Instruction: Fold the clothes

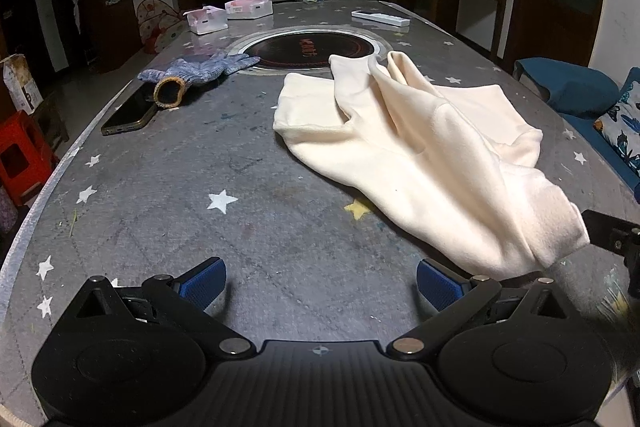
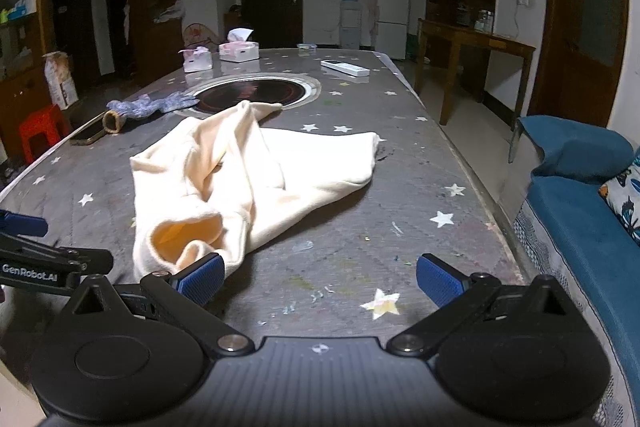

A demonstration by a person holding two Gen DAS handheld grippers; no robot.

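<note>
A cream sweatshirt (image 1: 420,147) lies crumpled on the grey star-patterned table (image 1: 200,195), its near cuff close to the table's front edge. In the right wrist view the same sweatshirt (image 2: 248,179) shows an open sleeve end facing me. My left gripper (image 1: 320,287) stands open over bare table, the garment just beyond its right blue pad (image 1: 438,285). My right gripper (image 2: 320,281) is open too, with nothing between its fingers; its left pad (image 2: 202,277) sits right at the garment's near edge. Part of the left gripper (image 2: 36,259) shows at the left edge.
A knitted glove (image 1: 200,69), a phone (image 1: 128,113) and a small brown cup (image 1: 170,93) lie at the left. A round inset cooktop (image 1: 312,49), two tissue boxes (image 1: 248,7) and a white remote (image 1: 380,18) sit farther back. A blue sofa (image 2: 580,227) runs along the right.
</note>
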